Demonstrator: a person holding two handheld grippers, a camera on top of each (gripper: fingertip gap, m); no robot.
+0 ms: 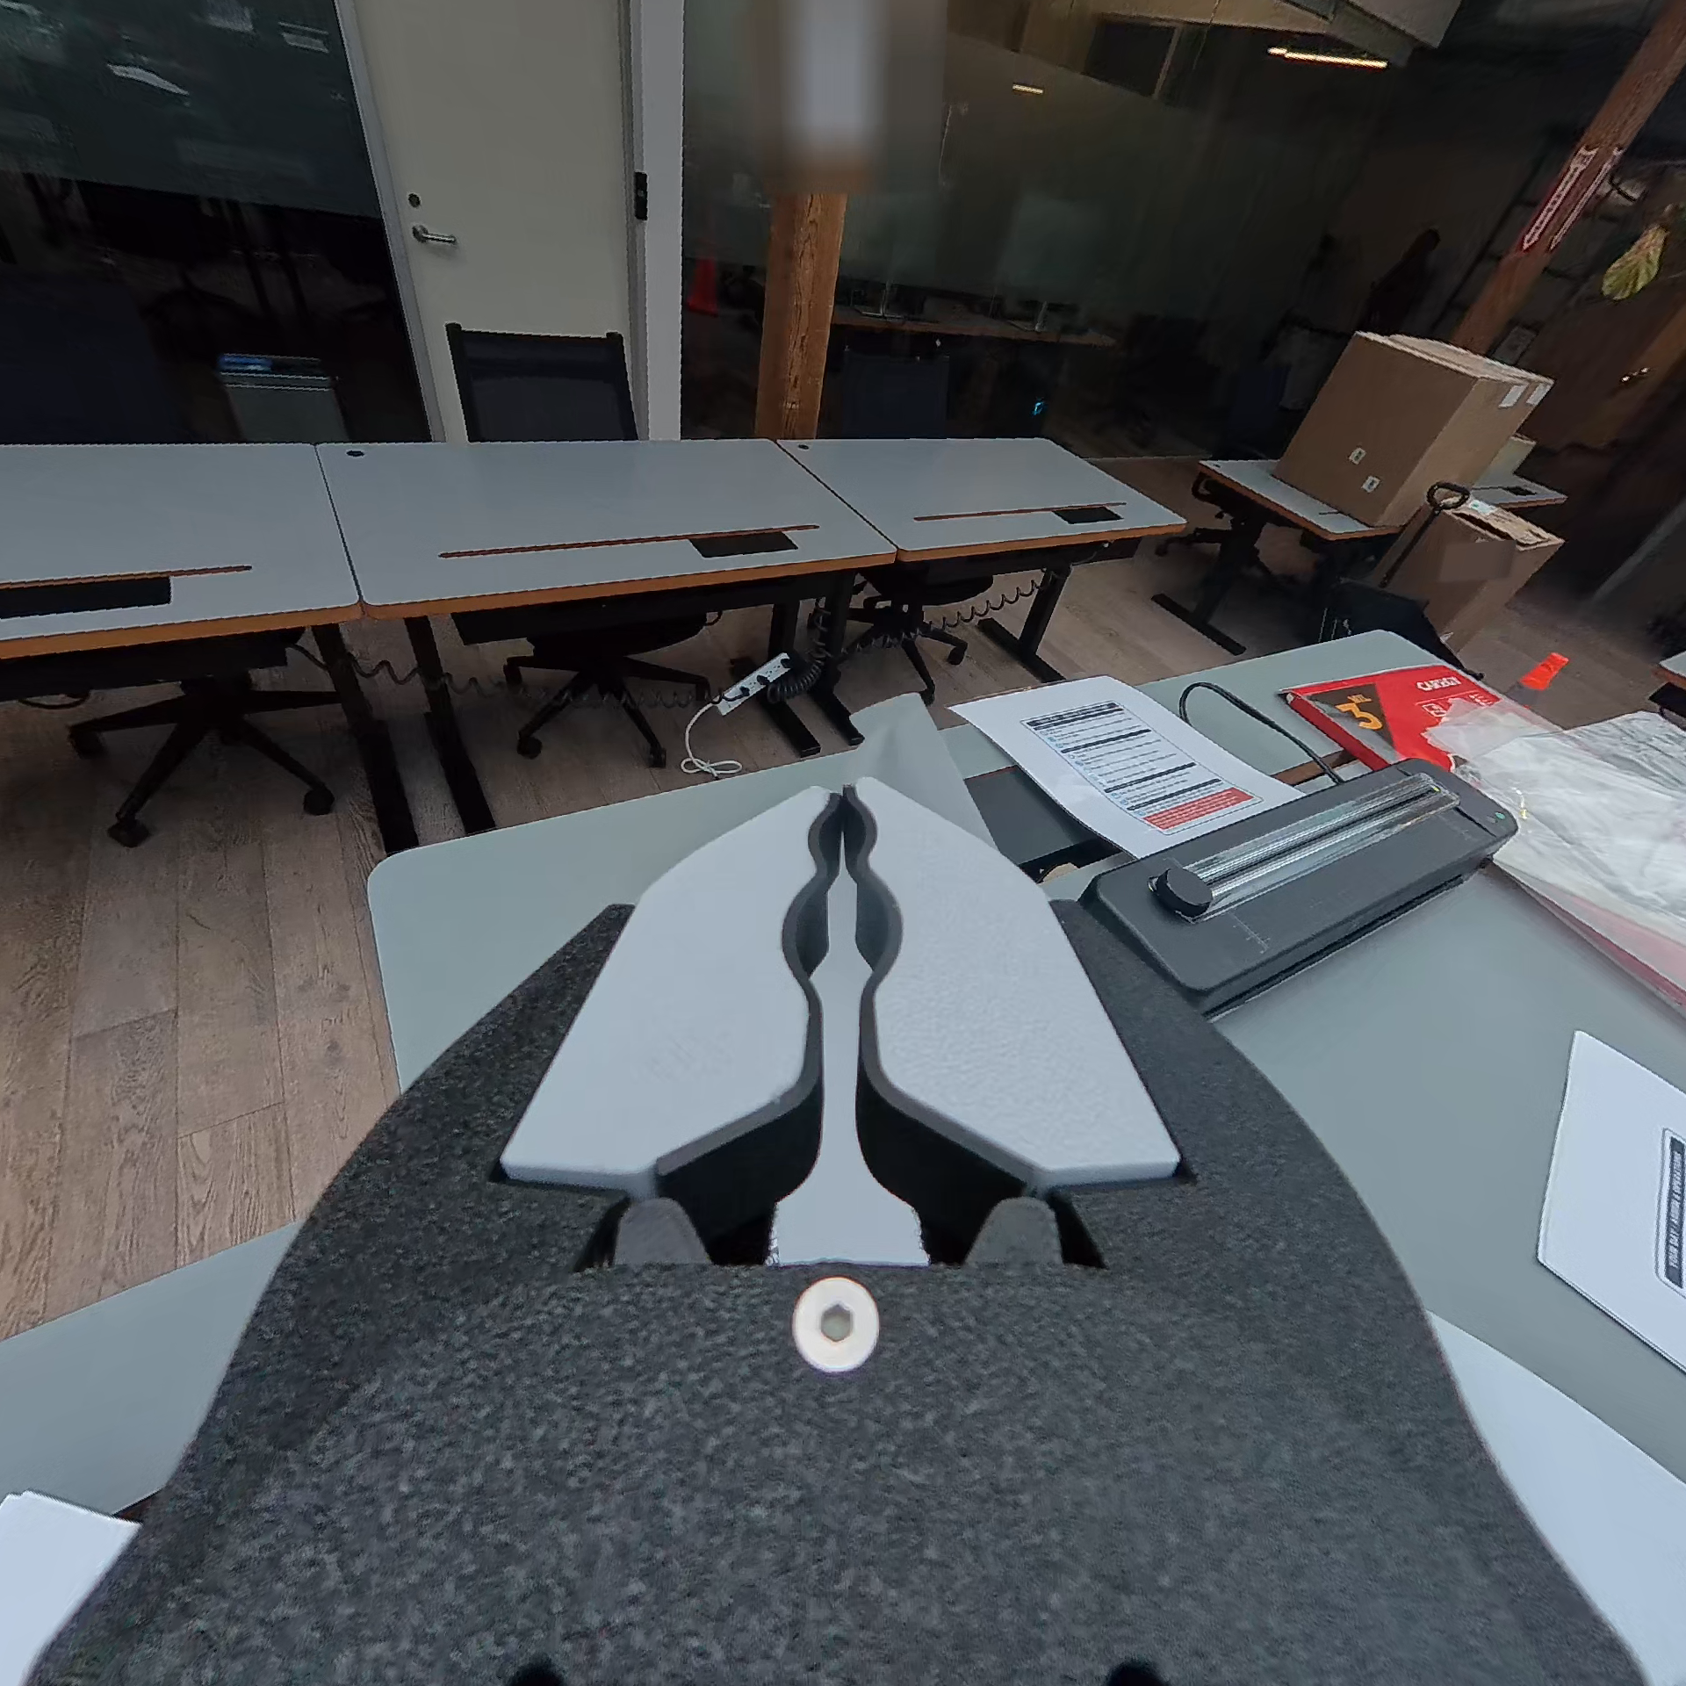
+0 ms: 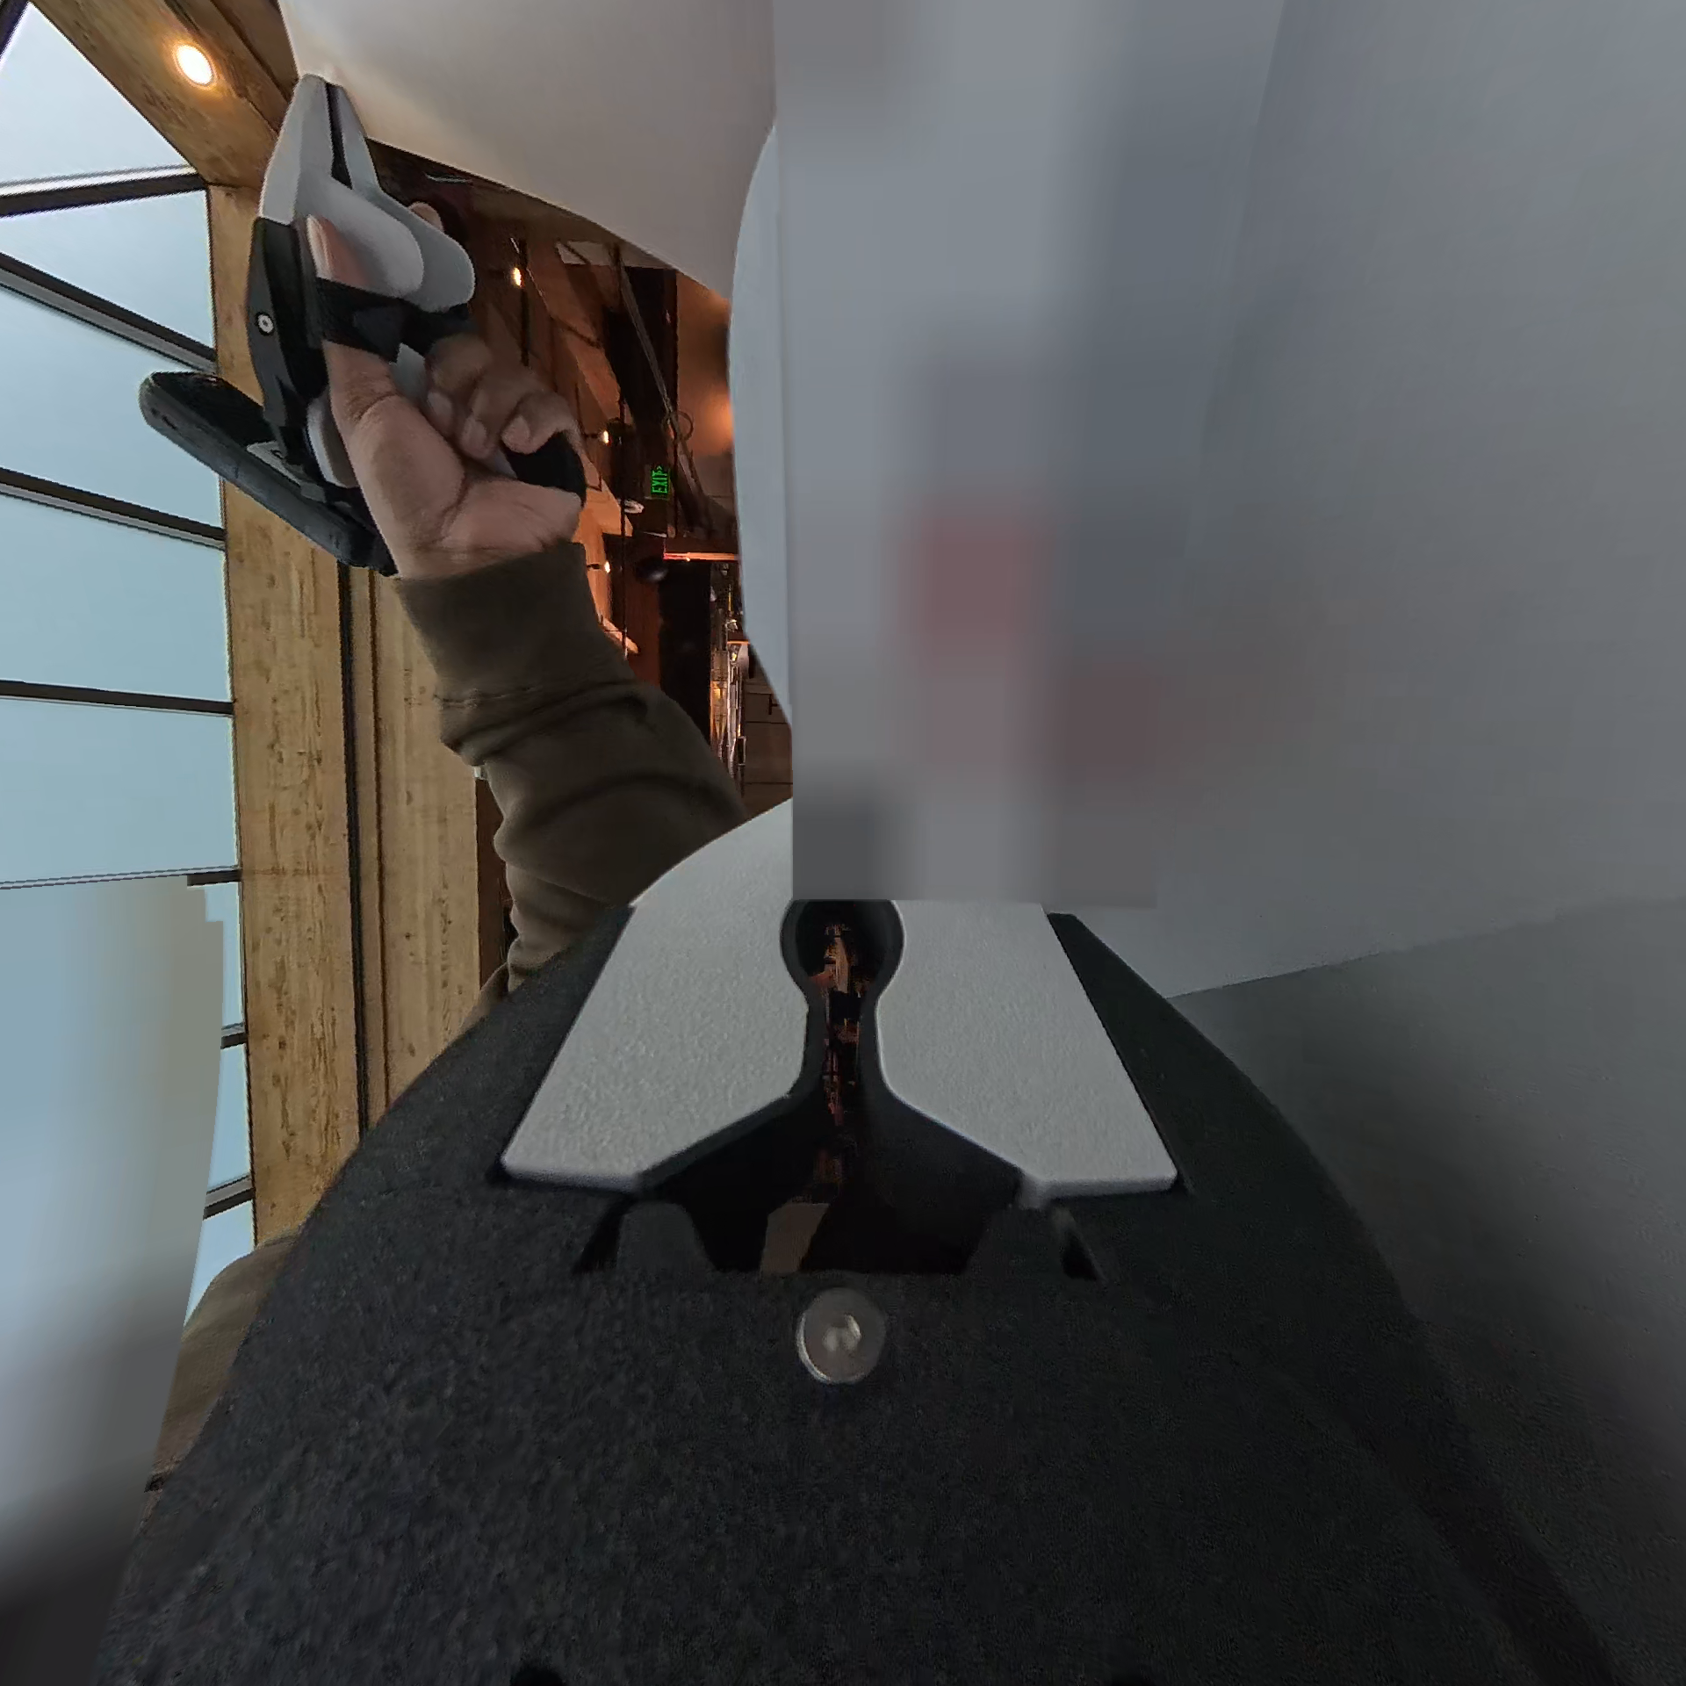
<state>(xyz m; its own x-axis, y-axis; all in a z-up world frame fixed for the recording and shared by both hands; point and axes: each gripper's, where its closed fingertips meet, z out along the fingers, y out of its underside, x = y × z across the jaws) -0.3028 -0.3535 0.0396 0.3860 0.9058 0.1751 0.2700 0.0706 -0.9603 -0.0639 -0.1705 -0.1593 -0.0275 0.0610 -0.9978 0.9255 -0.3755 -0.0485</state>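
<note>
the left gripper (image 1: 847, 803) was seen with its grey fingers (image 1: 721, 985) closed together at the tips on the edge of a thin grey-white sheet (image 1: 903, 739), which rose past them above a grey table (image 1: 1423, 1077). a black paper trimmer (image 1: 1295, 876), a printed page (image 1: 1122, 766) and a red packet (image 1: 1396, 721) lay on the table to the right. in the right wrist view, the right gripper (image 2: 844, 912) was pointed upward; its tips were hidden behind a blurred patch, so its state could not be told. the same sheet (image 2: 566, 91) was spread overhead, its corner pinched by the left gripper (image 2: 319, 119), which was held in a hand (image 2: 447, 465) with a brown sleeve (image 2: 566, 712).
</note>
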